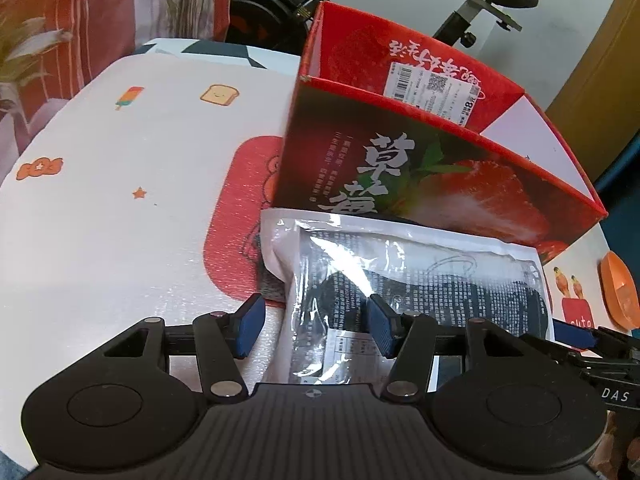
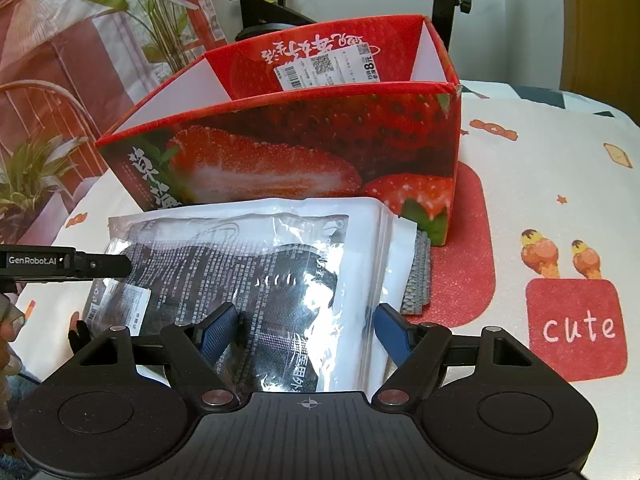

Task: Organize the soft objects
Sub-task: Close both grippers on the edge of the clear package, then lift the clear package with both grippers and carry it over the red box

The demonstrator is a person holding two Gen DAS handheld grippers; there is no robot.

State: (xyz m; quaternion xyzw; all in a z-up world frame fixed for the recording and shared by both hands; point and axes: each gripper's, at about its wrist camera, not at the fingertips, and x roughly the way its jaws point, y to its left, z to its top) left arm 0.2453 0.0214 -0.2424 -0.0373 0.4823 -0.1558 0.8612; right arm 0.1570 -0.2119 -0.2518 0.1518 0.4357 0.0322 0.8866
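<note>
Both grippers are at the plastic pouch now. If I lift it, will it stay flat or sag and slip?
The plastic pouch looks wrinkled and thin, so it will likely sag. Its glossy, glare-streaked film probably slips between the pads. It seems light; the open strawberry box shouldn't be disturbed.

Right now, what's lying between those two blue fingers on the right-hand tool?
The plastic packet lies between the open right gripper's blue fingers, in front of the strawberry box. The right wrist view shows it.

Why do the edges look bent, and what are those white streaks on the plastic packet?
Left wrist view: fisheye lens curves the strawberry box and darkens the corners; glare streaks the plastic packet. Right wrist view: same bending, and bright reflections wash out print on the packet between the open right gripper fingers.
</note>
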